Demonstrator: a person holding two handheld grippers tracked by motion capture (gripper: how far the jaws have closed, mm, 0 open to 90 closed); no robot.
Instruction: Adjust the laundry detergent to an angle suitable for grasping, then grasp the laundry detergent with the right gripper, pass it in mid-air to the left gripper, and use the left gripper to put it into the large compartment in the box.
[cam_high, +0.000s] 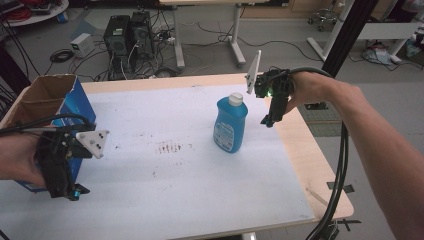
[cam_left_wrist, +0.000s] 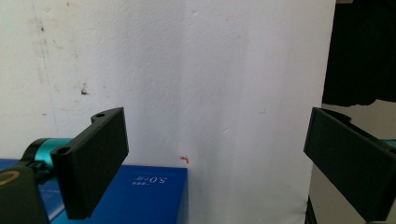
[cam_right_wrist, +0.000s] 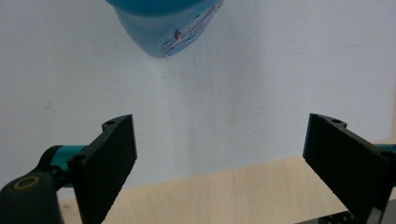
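Foam sheet (cam_high: 165, 200) covers most of the wooden table (cam_high: 320, 165) below me, white and marked with a patch of reddish stains (cam_high: 167, 147) near its middle. At the near left I hold my left gripper (cam_high: 67, 192) low over the sheet, just in front of a blue cardboard box (cam_high: 55, 100) with its top flaps open; in the left gripper view its two black jaws stand wide apart with nothing between them, and a corner of the box (cam_left_wrist: 140, 196) shows beneath. Farther in and right of centre, a blue bottle (cam_high: 230, 122) with a white cap stands upright on the sheet, label facing me. Just to its right, my right gripper (cam_high: 269, 120) hangs above the sheet's right edge, apart from the bottle, pointing down. In the right gripper view its jaws are also spread wide and empty, with the bottle (cam_right_wrist: 163, 23) at the top of that view and bare wood (cam_right_wrist: 210, 196) showing below. Beyond the table, on the far floor, sit computer towers (cam_high: 127, 37) and tangled cables.
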